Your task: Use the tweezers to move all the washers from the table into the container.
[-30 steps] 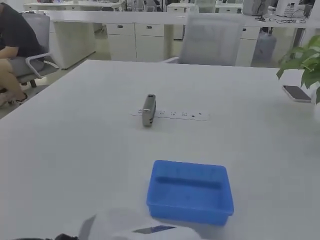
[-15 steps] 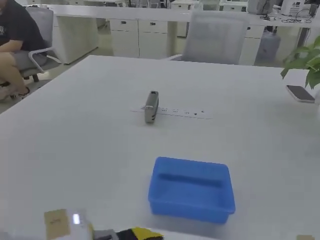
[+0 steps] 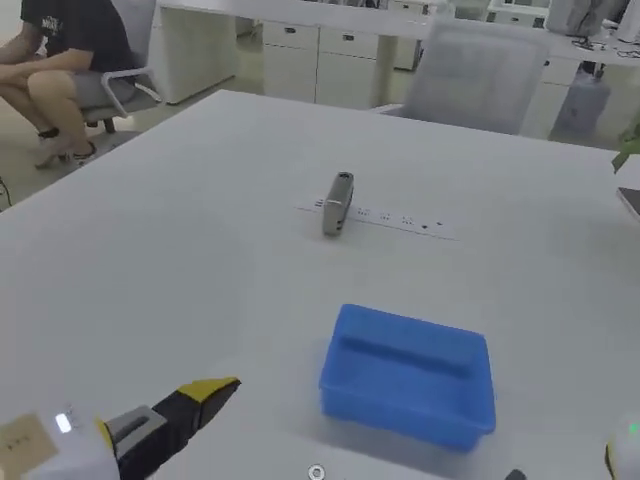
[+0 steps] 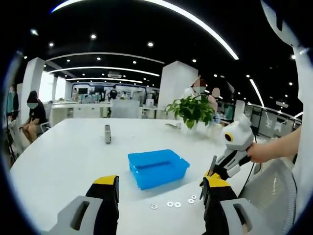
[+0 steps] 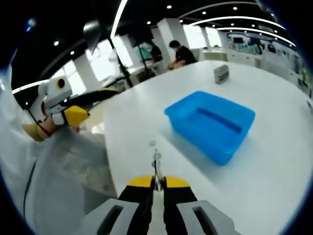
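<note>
No word, number or brand can be read. A pale print on the seated person's dark shirt (image 3: 47,22), at eleven o'clock in the head view, is too small to make out. The tan sticker (image 3: 20,438) on the white body of the left gripper (image 3: 205,400), at seven o'clock, is blurred. Faint marks along the power strip (image 3: 400,219) on the counter (image 3: 150,260), toward twelve o'clock, are illegible.

I see even, bright overhead light from ceiling spots (image 4: 93,36); table (image 3: 150,260) looks washed-out in head view, slightly soft. Faint shadow under the bin (image 3: 405,400). Gripper views bend hard at edges.
</note>
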A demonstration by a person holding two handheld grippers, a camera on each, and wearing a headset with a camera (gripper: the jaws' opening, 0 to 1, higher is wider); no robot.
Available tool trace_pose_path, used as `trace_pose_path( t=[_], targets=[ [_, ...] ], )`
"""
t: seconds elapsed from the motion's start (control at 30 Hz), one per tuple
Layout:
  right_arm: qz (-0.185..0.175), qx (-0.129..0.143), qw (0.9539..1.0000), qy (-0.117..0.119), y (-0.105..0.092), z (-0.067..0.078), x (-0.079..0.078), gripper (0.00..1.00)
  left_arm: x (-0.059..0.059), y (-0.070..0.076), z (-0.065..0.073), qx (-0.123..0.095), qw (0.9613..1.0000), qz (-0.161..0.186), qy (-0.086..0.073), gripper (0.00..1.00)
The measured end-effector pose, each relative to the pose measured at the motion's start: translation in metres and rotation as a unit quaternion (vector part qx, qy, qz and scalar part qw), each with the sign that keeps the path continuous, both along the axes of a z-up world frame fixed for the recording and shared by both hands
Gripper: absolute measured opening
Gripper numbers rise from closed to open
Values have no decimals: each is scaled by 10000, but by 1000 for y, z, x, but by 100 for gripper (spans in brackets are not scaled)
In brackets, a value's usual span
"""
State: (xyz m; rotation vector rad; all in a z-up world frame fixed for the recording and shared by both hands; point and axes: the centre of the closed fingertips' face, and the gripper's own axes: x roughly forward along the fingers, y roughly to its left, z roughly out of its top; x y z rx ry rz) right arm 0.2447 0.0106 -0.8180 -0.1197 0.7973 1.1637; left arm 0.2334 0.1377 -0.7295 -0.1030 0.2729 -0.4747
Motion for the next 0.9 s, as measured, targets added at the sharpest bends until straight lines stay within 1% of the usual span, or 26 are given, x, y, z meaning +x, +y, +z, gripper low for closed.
trace_pose_path(
  t=[0.1, 0.23, 0.4, 0.47, 0.57, 0.63, 0.67, 0.73, 0.77, 0.8, 0.87, 0.9],
  targets=[
    [-62, 66, 10000, 19, 0, 0, 4, 3, 0, 3, -2, -27, 10000, 70, 50, 73],
    [-100, 28, 9999, -26, -1, -1, 8, 3, 1, 6, -1, 46, 9999, 151, -2, 73],
    [-26, -28, 9999, -110, 1, -2, 12, 4, 2, 6, -4, 89, 9999, 139, 39, 73],
    [56, -108, 9998, -146, 2, -3, 11, 4, 1, 5, -6, 112, 9999, 108, 65, 72],
    [250, -331, 9989, -203, 0, -6, 8, 2, 1, 5, -8, 185, 9997, 111, 102, 72],
    [421, -537, 9972, -295, -1, -7, 6, 2, 1, 5, -8, 187, 9997, 109, 108, 71],
    [571, -666, 9953, -406, -1, -7, 5, 2, 1, 5, -8, 190, 9997, 105, 115, 71],
    [773, -829, 9919, -566, 0, -4, 4, 2, 0, 5, -9, 199, 9997, 99, 129, 71],
    [797, -852, 9914, -596, 0, -4, 4, 3, 0, 5, -9, 203, 9997, 96, 137, 71],
    [885, -908, 9898, -655, 2, -3, 4, 3, 0, 5, -10, 216, 9996, 87, 150, 71],
    [1133, -1029, 9850, -793, 4, -2, 2, 3, 0, 5, -10, 241, 9996, 78, 156, 70],
    [1195, -1067, 9838, -807, 5, -3, 1, 3, 0, 5, -11, 261, 9995, 73, 159, 70]
  ],
)
